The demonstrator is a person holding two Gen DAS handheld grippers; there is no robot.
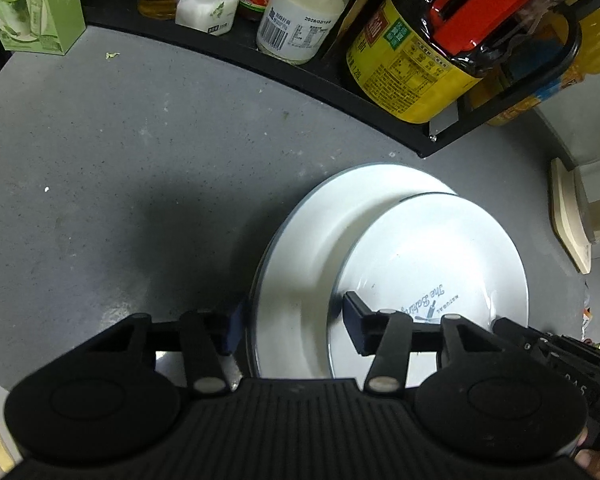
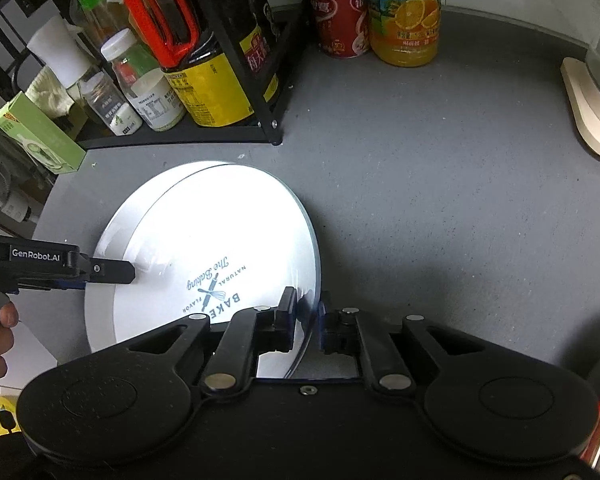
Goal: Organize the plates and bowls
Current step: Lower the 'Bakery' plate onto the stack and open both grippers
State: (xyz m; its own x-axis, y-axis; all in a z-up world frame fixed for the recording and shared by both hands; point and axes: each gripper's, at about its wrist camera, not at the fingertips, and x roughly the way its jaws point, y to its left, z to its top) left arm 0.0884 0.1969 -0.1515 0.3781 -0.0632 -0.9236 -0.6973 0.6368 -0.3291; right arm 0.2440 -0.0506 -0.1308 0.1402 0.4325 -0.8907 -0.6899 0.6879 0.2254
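White printed plate (image 2: 220, 248) lies on the larger plate (image 1: 300, 248) on the grey counter (image 2: 420, 200), its rim at five o'clock pinched between my right gripper's (image 2: 306, 316) fingers, while my left gripper (image 1: 292, 320) stands spread across the nine o'clock edges.

The left gripper (image 1: 294, 326) hangs low over a grey countertop (image 1: 140, 184) with its jaws spread wide, straddling the near rim of a large white plate (image 1: 320, 232). A smaller printed plate (image 1: 432, 248) lies on top, offset toward the right finger (image 1: 358, 322), which rests over it. Ahead, a black rack (image 1: 260, 64) holds a soy sauce jug (image 1: 440, 44) and a white-labelled bottle (image 1: 300, 16).
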